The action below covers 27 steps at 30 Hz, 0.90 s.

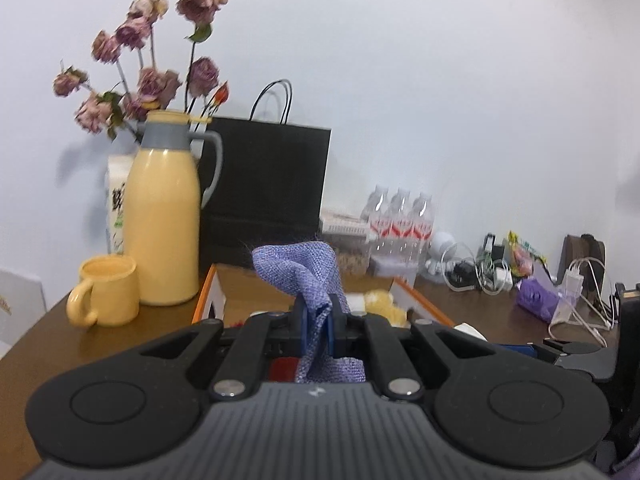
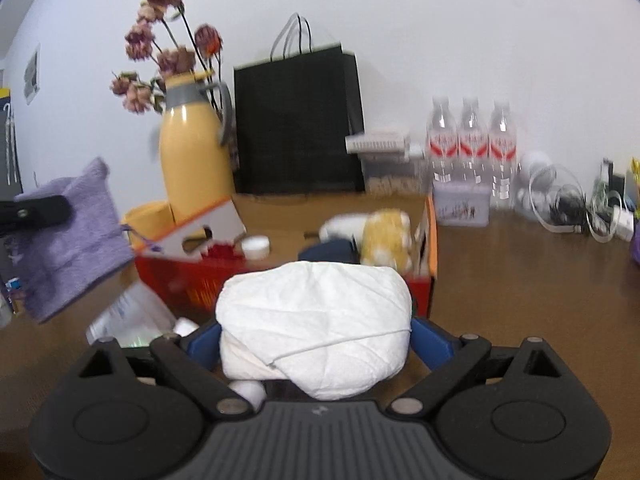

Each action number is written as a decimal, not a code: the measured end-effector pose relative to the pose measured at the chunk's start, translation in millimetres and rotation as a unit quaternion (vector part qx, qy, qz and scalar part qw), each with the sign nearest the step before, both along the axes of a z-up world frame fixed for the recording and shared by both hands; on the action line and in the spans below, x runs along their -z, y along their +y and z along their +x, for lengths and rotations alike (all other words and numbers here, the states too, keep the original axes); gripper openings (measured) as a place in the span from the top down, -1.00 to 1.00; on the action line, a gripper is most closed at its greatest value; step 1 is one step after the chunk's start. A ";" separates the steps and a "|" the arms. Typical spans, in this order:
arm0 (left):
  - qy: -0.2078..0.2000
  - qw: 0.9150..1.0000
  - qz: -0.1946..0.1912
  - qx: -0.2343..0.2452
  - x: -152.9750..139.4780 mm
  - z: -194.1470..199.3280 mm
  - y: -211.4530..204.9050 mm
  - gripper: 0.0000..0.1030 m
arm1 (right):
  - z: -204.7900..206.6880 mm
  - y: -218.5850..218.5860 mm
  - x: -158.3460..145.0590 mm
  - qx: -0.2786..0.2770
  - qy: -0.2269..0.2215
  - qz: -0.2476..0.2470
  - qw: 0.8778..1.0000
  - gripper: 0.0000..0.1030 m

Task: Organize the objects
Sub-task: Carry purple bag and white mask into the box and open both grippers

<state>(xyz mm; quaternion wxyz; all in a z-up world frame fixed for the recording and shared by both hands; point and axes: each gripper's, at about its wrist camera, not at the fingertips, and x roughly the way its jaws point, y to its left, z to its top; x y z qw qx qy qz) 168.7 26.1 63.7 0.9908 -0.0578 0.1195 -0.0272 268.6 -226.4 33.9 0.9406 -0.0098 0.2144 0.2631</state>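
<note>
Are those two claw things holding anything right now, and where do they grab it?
The left gripper pinches a purple cloth at a bunched fold. The right gripper has a white paper-wrapped bundle between its wide jaws, across its sides.

Dried roses (image 1: 148, 68) rise behind a yellow thermos jug (image 1: 164, 216) and matching mug (image 1: 106, 292) on the wooden surface (image 2: 520, 280), against a white wall. A black paper bag (image 2: 298, 120) stands beside three water bottles (image 2: 472, 140); tangled cables and chargers (image 1: 492, 268) lie farther right.
</note>
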 end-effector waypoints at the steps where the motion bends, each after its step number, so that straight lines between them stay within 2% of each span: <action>1: -0.001 1.000 0.000 0.002 -3.0 6.9 -1.1 0.82 | 3.0 4.0 -6.4 0.000 -0.009 -0.001 1.000 -0.86; 5: -0.003 1.000 -0.002 0.010 -11.1 38.4 -5.4 0.82 | 21.0 23.5 -25.7 0.006 -0.032 0.003 0.999 -0.87; 10: 0.004 1.000 -0.013 0.006 -8.8 82.0 -6.6 0.82 | 53.4 52.2 -32.6 0.024 -0.040 -0.006 0.999 -0.87; 14: 0.016 1.000 -0.021 -0.006 -1.0 121.8 -1.0 0.82 | 84.2 70.3 -24.5 0.033 -0.031 -0.018 0.999 -0.87; 18: 0.058 0.998 -0.017 -0.014 19.3 154.1 8.3 0.82 | 108.1 76.4 -6.7 0.041 -0.017 -0.028 0.999 -0.87; 22: 0.085 0.996 0.005 -0.021 38.2 167.6 11.5 0.82 | 118.2 73.8 11.3 0.035 0.013 -0.036 0.999 -0.87; 27: 0.119 0.992 0.018 -0.027 52.3 176.0 14.0 0.82 | 119.8 74.1 20.2 0.037 0.018 -0.050 0.998 -0.87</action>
